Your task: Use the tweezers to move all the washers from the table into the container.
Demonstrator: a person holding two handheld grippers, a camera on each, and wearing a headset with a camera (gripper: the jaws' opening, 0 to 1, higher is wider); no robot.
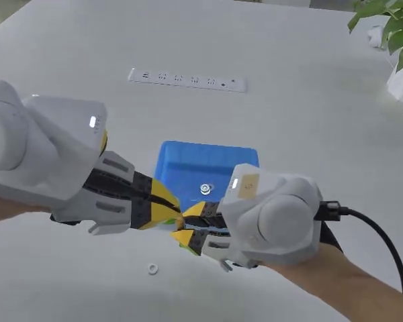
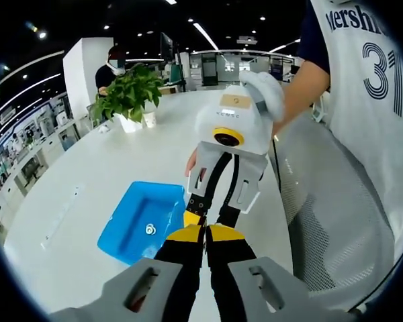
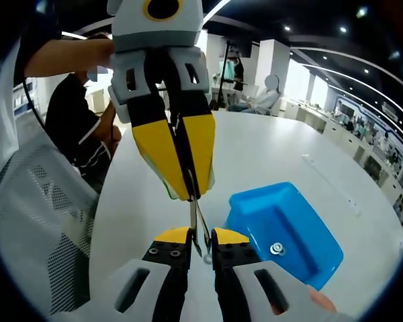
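Observation:
A blue container (image 1: 188, 161) sits mid-table with one washer (image 1: 205, 189) in it; the same washer (image 3: 277, 249) lies in the container (image 3: 255, 215) in the right gripper view. Another washer (image 1: 152, 269) lies loose on the table in front of the grippers. My left gripper (image 1: 174, 213) is shut on thin metal tweezers (image 3: 196, 221), which point down between the yellow-tipped jaws of my right gripper (image 3: 201, 238). Those jaws close on the tweezers' arms. Both grippers meet tip to tip just in front of the container's near edge. In its own view, my left gripper (image 2: 205, 233) has its jaws together.
A white power strip (image 1: 187, 80) lies beyond the container. A potted plant (image 1: 389, 27) stands at the far right corner. A black cable (image 1: 379, 238) trails from the right gripper. A mesh chair (image 3: 47, 221) and a seated person (image 3: 80, 127) are beside the table.

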